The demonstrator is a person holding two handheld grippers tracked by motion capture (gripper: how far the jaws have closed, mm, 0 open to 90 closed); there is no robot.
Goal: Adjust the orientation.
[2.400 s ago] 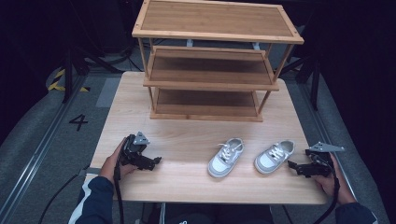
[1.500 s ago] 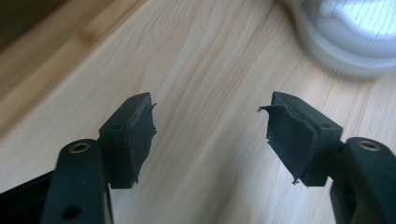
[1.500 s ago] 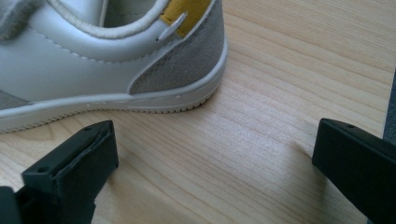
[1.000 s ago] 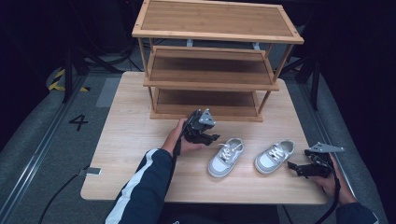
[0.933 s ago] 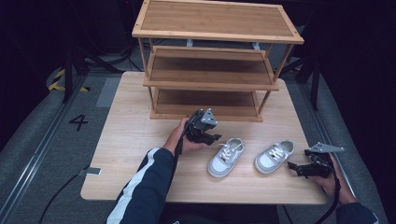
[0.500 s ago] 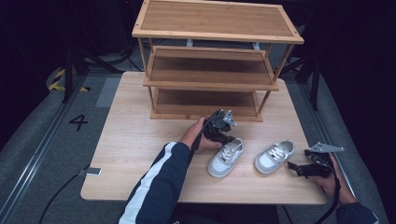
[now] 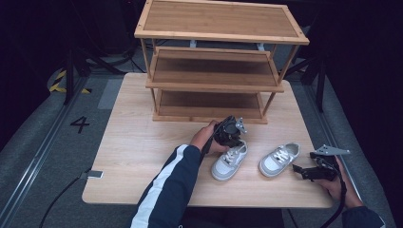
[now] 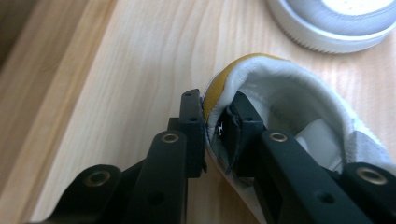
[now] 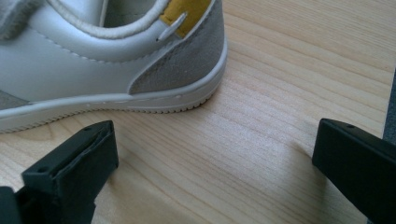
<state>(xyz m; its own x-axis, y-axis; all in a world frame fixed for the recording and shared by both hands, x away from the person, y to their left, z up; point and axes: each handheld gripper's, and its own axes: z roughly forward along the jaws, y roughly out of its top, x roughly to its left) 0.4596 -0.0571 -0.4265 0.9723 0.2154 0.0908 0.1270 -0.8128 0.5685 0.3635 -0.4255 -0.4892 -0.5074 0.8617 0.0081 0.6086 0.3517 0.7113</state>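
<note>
Grey floor [image 7: 43, 142] — dark surroundings, wooden table [image 7: 138, 142].

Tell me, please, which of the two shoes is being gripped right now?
The left shoe, nearer the table's middle: the left gripper has its jaws shut on the heel collar. The right shoe lies free, with the right gripper open beside it.

The left arm, in a dark sleeve with a white stripe, was stretched forward from the bottom of the high view, and the left gripper [image 7: 231, 134] was held by the left hand [image 7: 205, 138] well out over the table. Its jaws were seen closed to a narrow gap in the left gripper view (a thin wall of material was pinched between them). The right gripper [image 7: 304, 171] was held low near the table's right front corner by the right hand [image 7: 335, 182], its jaws spread wide apart with nothing gripped between them.
</note>
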